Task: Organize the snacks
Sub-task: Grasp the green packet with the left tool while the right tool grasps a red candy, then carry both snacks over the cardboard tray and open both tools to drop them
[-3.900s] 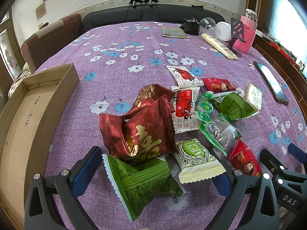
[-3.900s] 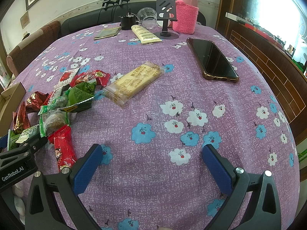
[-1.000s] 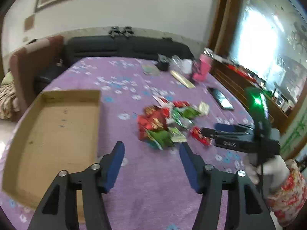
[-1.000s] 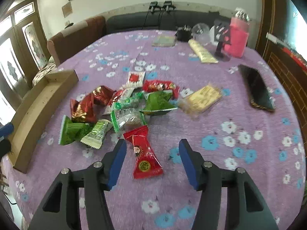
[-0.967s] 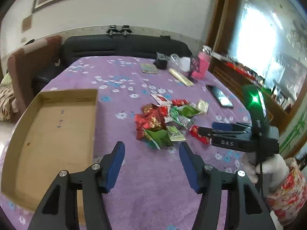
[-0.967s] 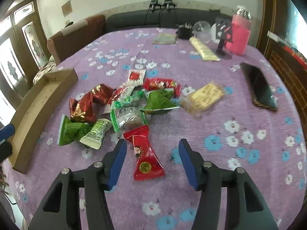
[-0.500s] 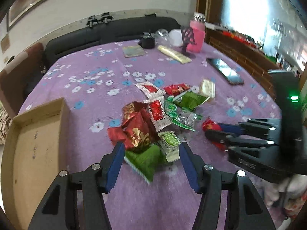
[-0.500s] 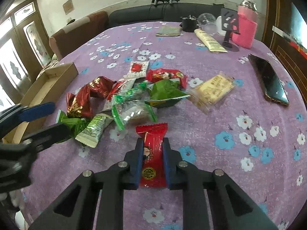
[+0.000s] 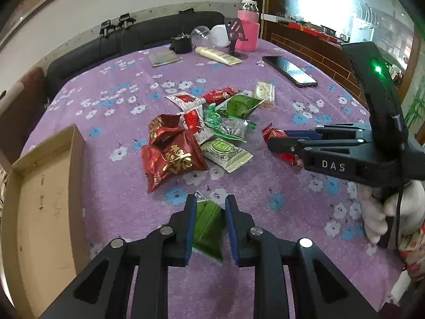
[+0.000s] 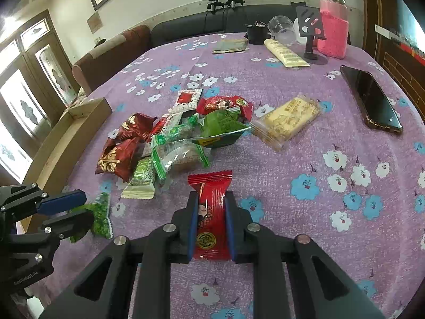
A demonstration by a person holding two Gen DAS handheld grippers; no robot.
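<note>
The right gripper is clamping the flat red foil snack packet lengthwise along its fingers. The left gripper is closing on the crinkled green snack packet, nearer the shallow cardboard tray on its left.

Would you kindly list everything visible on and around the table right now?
Red packet: one, in right tool.
Green packet: one, between left tool's closing jaws.
Snack pile: several; red, green, white; table centre.
Biscuit pack: one, yellow, right of pile.
Cardboard tray: one, brown, left edge.
Phone: one, black, right.
Pink bottle: one, far end.
Tablecloth: purple, floral.
Left tool: black, blue pads.
Right tool: same.
Gloved hand: white.
</note>
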